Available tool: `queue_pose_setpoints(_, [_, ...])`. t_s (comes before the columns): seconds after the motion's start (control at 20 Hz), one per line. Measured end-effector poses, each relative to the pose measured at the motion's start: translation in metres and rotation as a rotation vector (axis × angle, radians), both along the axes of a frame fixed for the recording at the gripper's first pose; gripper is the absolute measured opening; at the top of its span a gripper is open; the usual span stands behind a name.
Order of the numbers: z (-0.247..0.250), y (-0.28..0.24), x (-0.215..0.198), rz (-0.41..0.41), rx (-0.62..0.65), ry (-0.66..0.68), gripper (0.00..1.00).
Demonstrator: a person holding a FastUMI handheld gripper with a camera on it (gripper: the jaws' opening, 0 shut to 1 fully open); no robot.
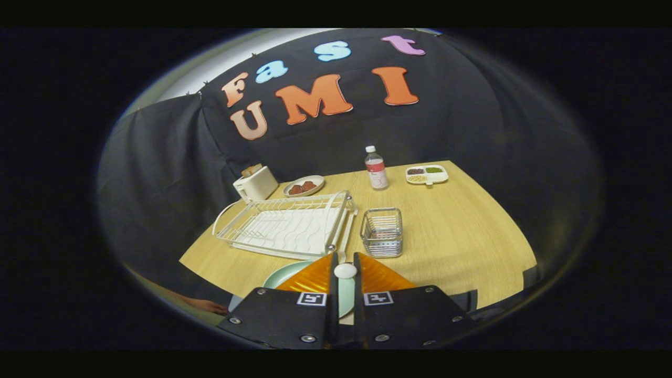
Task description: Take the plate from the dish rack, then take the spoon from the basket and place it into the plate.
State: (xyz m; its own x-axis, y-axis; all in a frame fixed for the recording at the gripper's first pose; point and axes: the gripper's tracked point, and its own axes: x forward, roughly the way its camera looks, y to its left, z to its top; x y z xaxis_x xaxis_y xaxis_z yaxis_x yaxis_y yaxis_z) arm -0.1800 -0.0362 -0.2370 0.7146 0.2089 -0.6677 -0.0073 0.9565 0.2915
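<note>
Gripper [345, 261] fingers nearly together, pinching the spoon [345, 271] — white bowl end showing between them, over the pale green plate [283, 274] just before the empty dish rack [289, 226]. Risk: thin grip — spoon may slip or tip off the plate's rim on release.

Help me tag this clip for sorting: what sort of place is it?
Likely a staged kitchen-table setup in a recording booth: black cloth walls around a wooden table with a dish rack, a toaster and a wire basket. The tool holds a spoon over a plate.
</note>
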Motion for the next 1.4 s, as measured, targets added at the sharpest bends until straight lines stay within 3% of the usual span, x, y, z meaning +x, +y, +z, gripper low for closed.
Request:
queue_pose_setpoints(0.5, [-0.046, 0.059, 0.007, 0.142, 0.069, 0.037, 0.11])
queue_pose_setpoints(0.8, [-0.065, 0.078, 0.004, 0.176, 0.13, 0.075, 0.13])
queue_pose_setpoints(1.1, [-0.081, 0.069, -0.008, 0.11, 0.191, 0.165, 0.18])
queue_pose_setpoints(1.4, [-0.077, 0.044, -0.003, 0.019, 0.189, 0.173, 0.43])
